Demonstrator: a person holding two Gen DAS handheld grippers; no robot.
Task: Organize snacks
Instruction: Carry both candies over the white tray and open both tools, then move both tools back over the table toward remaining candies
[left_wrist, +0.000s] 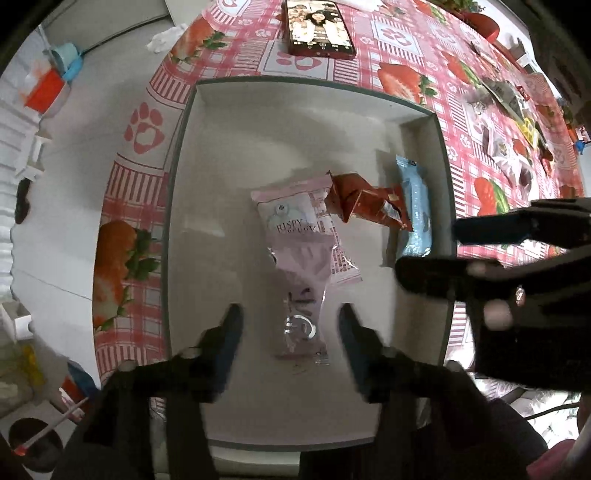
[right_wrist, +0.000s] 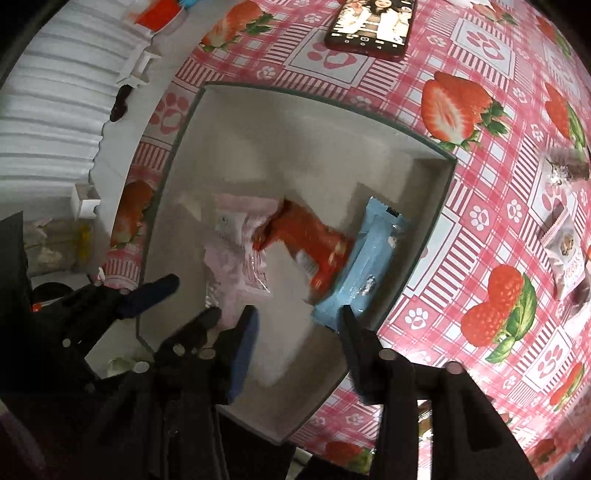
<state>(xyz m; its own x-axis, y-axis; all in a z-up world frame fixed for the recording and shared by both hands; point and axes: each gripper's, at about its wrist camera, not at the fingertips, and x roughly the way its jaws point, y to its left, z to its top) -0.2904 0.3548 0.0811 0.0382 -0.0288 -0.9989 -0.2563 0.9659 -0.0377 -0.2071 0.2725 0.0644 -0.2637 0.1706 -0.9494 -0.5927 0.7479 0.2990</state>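
Pink (left_wrist: 295, 225), red (left_wrist: 365, 203), pale-blue packets (left_wrist: 415, 210); red-checked strawberry tablecloth (left_wrist: 406, 44).

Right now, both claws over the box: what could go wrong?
1. The left claw hangs open over the lower pink packet, which overlaps a second pink packet; a grab might drag both.
2. The right claw is close beside the left; they could collide.
3. The red packet leans on the blue packet; lifting either may shift the other.

Open-topped white box (left_wrist: 192, 155): its far half lies bare and accessible from above. Pink packets (left_wrist: 295, 236), red wrapper (left_wrist: 365, 203) and blue bar (left_wrist: 415, 210) crowd the near right; phone (left_wrist: 319, 27) lies beyond.
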